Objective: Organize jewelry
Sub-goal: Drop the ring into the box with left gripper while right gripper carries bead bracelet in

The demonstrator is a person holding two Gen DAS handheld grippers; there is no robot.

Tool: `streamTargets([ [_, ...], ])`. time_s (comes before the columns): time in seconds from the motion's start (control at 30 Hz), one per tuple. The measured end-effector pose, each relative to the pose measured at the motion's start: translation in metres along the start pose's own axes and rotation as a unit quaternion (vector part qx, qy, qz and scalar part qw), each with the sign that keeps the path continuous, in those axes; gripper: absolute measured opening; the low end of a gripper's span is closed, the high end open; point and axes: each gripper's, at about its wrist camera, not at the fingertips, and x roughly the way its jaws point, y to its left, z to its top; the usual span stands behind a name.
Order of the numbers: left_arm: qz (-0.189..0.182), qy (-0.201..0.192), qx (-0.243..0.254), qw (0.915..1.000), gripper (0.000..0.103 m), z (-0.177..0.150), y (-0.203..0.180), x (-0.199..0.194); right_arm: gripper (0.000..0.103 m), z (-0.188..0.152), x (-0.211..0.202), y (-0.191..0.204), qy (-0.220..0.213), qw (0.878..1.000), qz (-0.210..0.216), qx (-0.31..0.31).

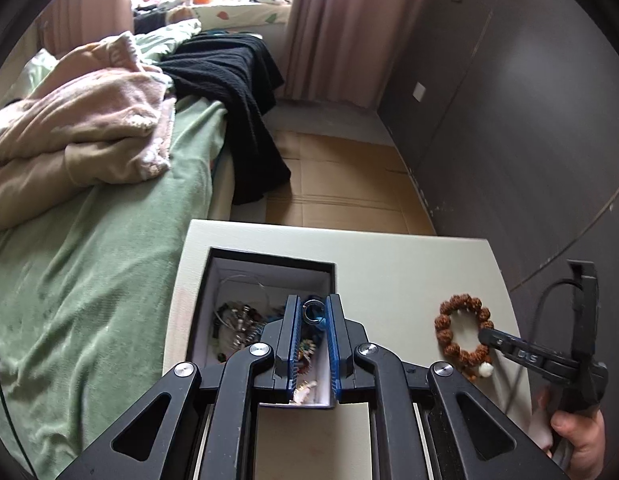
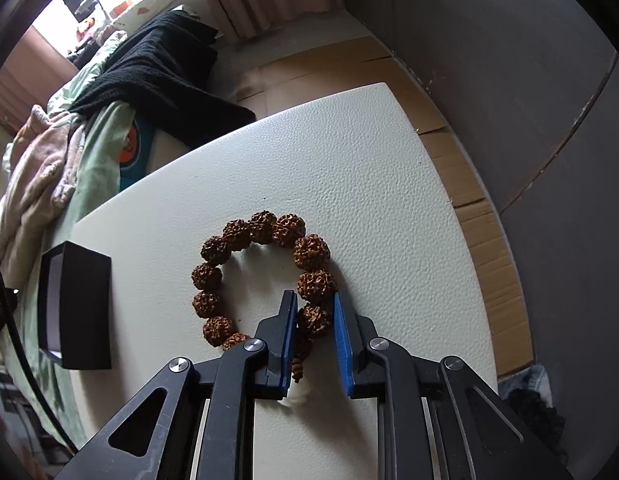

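Bedroom with a cream, leather-grained table [image 2: 349, 168] beside a green-covered bed [image 1: 109, 264], brown floor beyond, grey wall to the right.

On the left gripper [image 1: 312, 312]: blue pads nearly together, pinching a small blue-and-silver ring-like piece [image 1: 312, 311] at the tips, held above the open black jewelry box [image 1: 269, 272]; pointing steeply down.

On the right gripper [image 2: 315, 314]: jaws narrowed around 1 bead of the brown beaded bracelet [image 2: 265, 276], pads against it; bracelet flat on the table, well right of the box, its white bead [image 1: 486, 369] near the gripper. Bare hand [image 1: 577, 440] on the handle, lower right.

Clear tabletop past the bracelet up to the far and right edges.

Box contents, tangled chains and beads, seen only from the left wrist; from the right wrist, just the box's black outer wall [image 2: 85, 308].
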Motion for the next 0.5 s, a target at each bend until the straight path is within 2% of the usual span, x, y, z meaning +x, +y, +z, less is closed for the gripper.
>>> streamTargets([
  [0.13, -0.012, -0.004, -0.02, 0.9997, 0.013, -0.002, 0.011, 0.008, 0.019, -0.001, -0.018, 0.0, -0.021, 0.998, 0.049, 0.017],
  [0.2, -0.019, -0.005, -0.026, 0.9995, 0.013, -0.005, 0.015, 0.01, 0.019, -0.001, -0.029, 0.002, -0.034, 0.995, 0.087, 0.028],
  [0.3, -0.031, -0.001, -0.034, 0.999, 0.013, -0.007, 0.022, 0.01, 0.019, -0.003, -0.044, 0.011, -0.05, 0.986, 0.154, 0.038],
  [0.5, -0.057, -0.027, -0.064, 0.996, 0.014, -0.007, 0.05, -0.007, 0.019, -0.01, -0.067, 0.035, -0.088, 0.97, 0.223, 0.034],
])
